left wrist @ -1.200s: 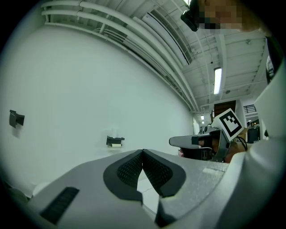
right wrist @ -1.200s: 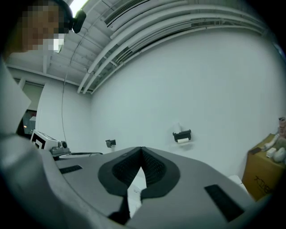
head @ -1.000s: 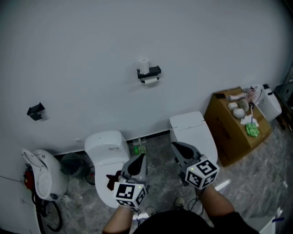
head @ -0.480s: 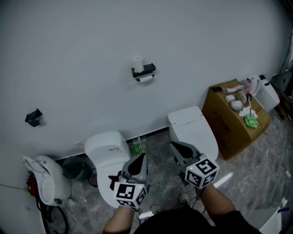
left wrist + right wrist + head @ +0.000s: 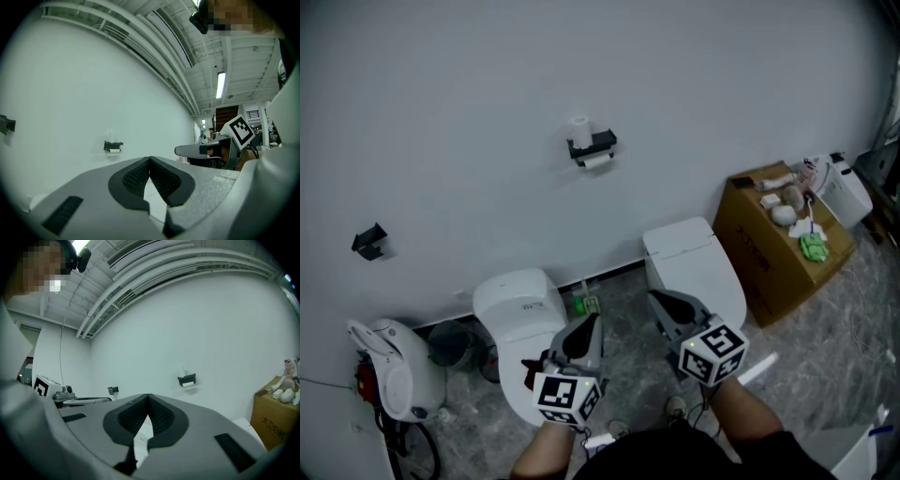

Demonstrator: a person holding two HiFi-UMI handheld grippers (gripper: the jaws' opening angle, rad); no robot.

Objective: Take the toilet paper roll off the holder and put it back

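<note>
At the right, a brown cardboard box (image 5: 769,253) stands on the floor (image 5: 825,375) against the white wall (image 5: 487,94). On its top lie a few small things, some whitish lumps (image 5: 785,214) and a green bundle (image 5: 815,247), though from the head view we cannot say what they are. A white jug (image 5: 847,195) stands just beside the box, at its right. Down at the left a dark bin (image 5: 450,337) sits between a white machine (image 5: 389,361) and the left toilet (image 5: 517,298). Its inside is too dim for us to tell what it holds.

The toilet paper roll (image 5: 599,161) hangs on the black holder (image 5: 592,147) fixed to the wall. What looks to us like a second roll (image 5: 579,129) stands upright on top of the holder. The holder sits high above the gap between the left toilet and the right toilet (image 5: 689,262).

We see both grippers low in the head view, well apart from the toilet paper roll. The left gripper (image 5: 593,322) has its jaws pressed together with nothing between them. In its own view the holder shows small, above and to the left of its tips. The right gripper (image 5: 656,298) is likewise closed tight on nothing. In its view the holder lies above and to the right of its tips. A small black bracket (image 5: 368,240) is fixed to the wall far to the left.
</note>
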